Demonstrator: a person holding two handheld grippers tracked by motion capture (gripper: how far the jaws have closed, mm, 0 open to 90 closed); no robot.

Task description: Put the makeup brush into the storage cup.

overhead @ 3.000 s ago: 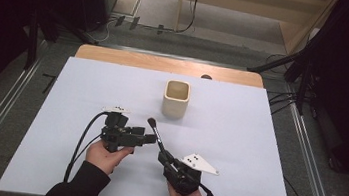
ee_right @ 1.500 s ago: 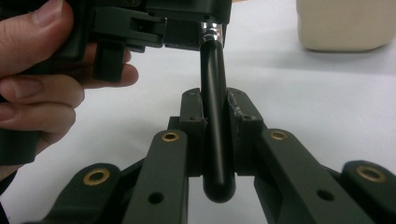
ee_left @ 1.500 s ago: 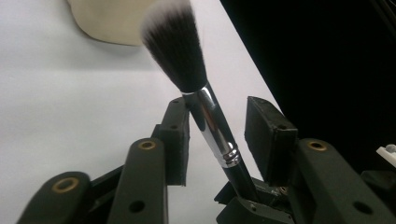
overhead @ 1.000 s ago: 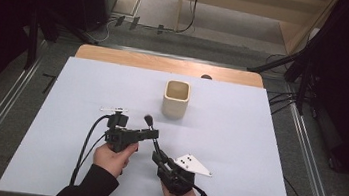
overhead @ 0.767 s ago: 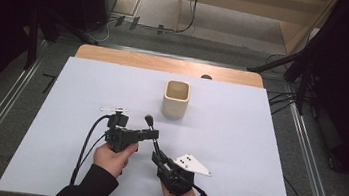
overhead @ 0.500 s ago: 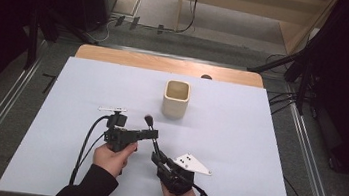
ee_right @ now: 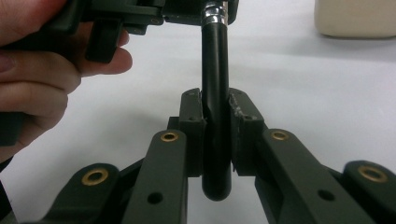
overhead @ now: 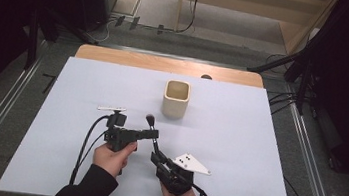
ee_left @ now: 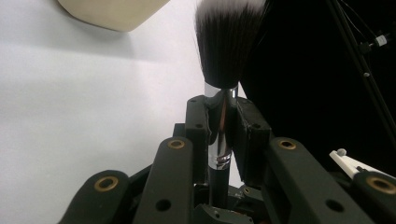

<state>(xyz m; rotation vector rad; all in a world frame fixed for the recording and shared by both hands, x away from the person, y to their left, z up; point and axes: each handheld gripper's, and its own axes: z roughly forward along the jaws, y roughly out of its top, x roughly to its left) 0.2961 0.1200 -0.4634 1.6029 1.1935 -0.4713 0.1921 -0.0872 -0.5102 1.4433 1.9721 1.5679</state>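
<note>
Near counter's front edge, brush (overhead: 152, 131): upright, clamped at both ends.
Left hand-held gripper (overhead: 154, 135): just closed on silver ferrule.
Right hand-held gripper (overhead: 156, 154): clamping black handle's end.
Cup (overhead: 176, 99): toward back edge, apart.

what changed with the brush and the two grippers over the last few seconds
The left gripper swung in from the side and its jaws have just been closing; they now clamp the brush at its metal collar. The right gripper shifted slightly toward the near edge and still grips the black handle. The cup and the paper sheet stayed put.
</note>
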